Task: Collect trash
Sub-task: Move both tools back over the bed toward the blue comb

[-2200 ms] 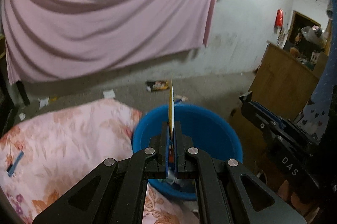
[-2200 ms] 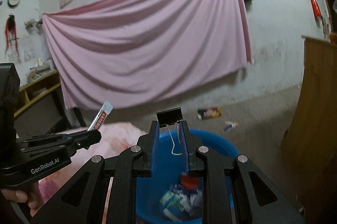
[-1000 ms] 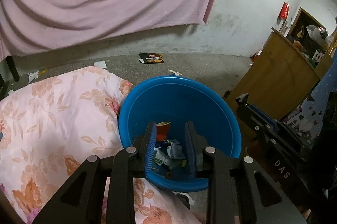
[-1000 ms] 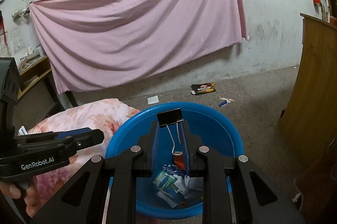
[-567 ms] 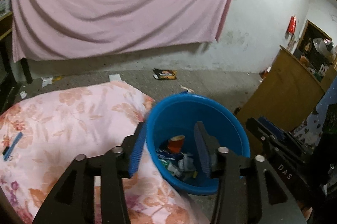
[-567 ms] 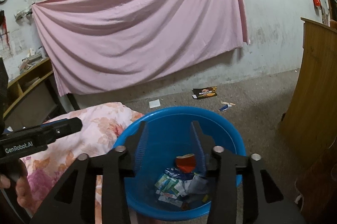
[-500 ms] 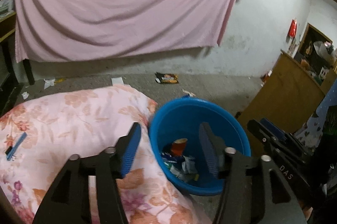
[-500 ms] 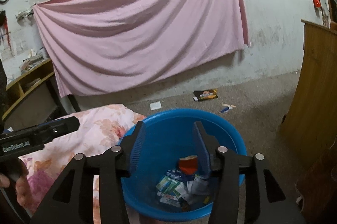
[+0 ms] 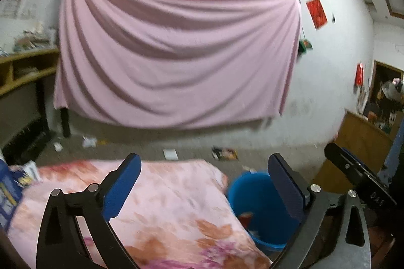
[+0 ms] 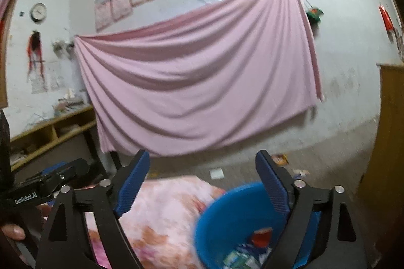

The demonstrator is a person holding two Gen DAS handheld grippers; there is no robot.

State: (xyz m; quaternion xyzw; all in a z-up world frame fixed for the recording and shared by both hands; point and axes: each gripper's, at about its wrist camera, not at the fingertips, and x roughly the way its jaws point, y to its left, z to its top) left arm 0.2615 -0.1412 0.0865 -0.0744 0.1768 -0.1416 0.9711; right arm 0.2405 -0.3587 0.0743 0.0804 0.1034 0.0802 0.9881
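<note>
Both hand-held grippers, left (image 9: 203, 176) and right (image 10: 202, 173), are opening with nothing between them; remaining litter (image 9: 14, 180) lies far left on the bed (image 9: 161, 195), nearer the left.

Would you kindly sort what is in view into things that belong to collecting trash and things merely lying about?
Belongs to the job:
- blue bin, with trash inside
- floor litter
- left gripper and right gripper, jaws opening, nothing between them

Just lying about:
- floral blanket
- pink sheet
- wall clock
- wooden cabinet
</note>
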